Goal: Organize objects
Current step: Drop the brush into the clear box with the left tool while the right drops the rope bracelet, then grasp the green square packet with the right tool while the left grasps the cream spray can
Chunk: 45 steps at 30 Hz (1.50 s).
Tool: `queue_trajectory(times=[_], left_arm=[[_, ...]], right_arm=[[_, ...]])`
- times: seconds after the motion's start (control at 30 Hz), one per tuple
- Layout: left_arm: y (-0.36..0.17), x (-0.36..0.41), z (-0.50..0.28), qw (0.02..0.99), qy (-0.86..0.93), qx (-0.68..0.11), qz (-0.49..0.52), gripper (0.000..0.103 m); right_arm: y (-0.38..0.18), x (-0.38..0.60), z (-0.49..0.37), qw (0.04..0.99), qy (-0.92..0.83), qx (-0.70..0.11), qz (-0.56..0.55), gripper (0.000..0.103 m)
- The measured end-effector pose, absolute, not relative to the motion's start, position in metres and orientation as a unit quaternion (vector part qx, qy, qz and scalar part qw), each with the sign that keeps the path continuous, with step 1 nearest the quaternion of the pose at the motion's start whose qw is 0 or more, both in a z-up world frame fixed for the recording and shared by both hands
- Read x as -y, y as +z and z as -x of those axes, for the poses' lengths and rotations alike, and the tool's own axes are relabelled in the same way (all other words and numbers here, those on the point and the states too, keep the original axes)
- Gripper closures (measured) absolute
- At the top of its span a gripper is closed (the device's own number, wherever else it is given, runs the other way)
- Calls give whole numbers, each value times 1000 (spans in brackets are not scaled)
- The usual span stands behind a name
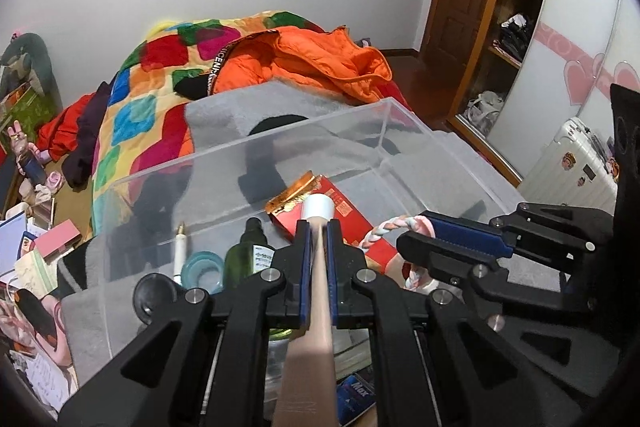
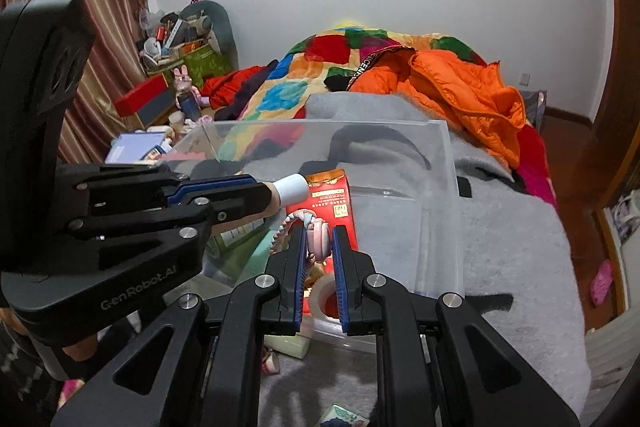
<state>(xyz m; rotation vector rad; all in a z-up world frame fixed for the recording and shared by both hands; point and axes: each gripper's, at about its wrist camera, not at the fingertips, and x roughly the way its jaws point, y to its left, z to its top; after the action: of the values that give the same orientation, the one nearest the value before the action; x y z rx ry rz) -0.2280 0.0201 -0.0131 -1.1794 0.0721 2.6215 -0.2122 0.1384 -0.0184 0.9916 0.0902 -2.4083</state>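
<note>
White lettering reading "GenRobot.AI" is showing on the side of the left gripper (image 2: 280, 193), and the blue packet lying under it is showing "Max". The left gripper (image 1: 319, 227) is clamping one long beige tube with a white cap (image 1: 318, 207), its long axis running straight out along the fingers, cap end pointing forward over the clear acrylic box (image 1: 384, 115). The right gripper (image 2: 318, 239) is pinching one pink, white and pale blue braided rope ring (image 2: 318, 241), which is hanging over the same box. Inside the box are lying one red carton with small print too fine to read (image 1: 344, 211), one green bottle with a white label (image 1: 250, 255), one teal tape roll (image 1: 202, 267) and one white pen (image 1: 180, 247). The box is sitting on a grey fleece blanket (image 2: 500, 227).
</note>
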Motion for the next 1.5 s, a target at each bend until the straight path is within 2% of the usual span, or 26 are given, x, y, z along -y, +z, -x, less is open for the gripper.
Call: queue_trajectory(times=[0.13, 0.3, 0.43, 0.63, 0.7, 0.77, 0.87, 1.1, 1.5], left_arm=[[-14, -22, 227, 134, 902, -26, 409, 97], [-9, -25, 219, 134, 905, -35, 403, 96], [-1, -24, 210, 132, 910, -32, 392, 89], [15, -22, 186, 121, 922, -29, 366, 61], [21, -22, 176, 115, 927, -32, 355, 46], [26, -21, 164, 112, 932, -32, 344, 40], [33, -18, 148, 112, 936, -24, 333, 36], [33, -13, 117, 105, 940, -18, 324, 26], [-30, -12, 90, 102, 914, 4, 393, 25]], right_arm=[[-19, -137, 210, 265, -889, -44, -370, 88], [-15, -142, 203, 259, -894, -50, -362, 75], [-9, -149, 194, 251, -900, -50, -352, 62], [1, -163, 182, 242, -908, -42, -339, 52], [3, -168, 177, 238, -910, -39, -336, 45], [6, -174, 171, 236, -913, -34, -330, 37], [8, -180, 164, 233, -916, -32, -326, 32], [10, -192, 141, 225, -920, -27, -320, 27], [-30, -190, 127, 226, -901, -37, -369, 26]])
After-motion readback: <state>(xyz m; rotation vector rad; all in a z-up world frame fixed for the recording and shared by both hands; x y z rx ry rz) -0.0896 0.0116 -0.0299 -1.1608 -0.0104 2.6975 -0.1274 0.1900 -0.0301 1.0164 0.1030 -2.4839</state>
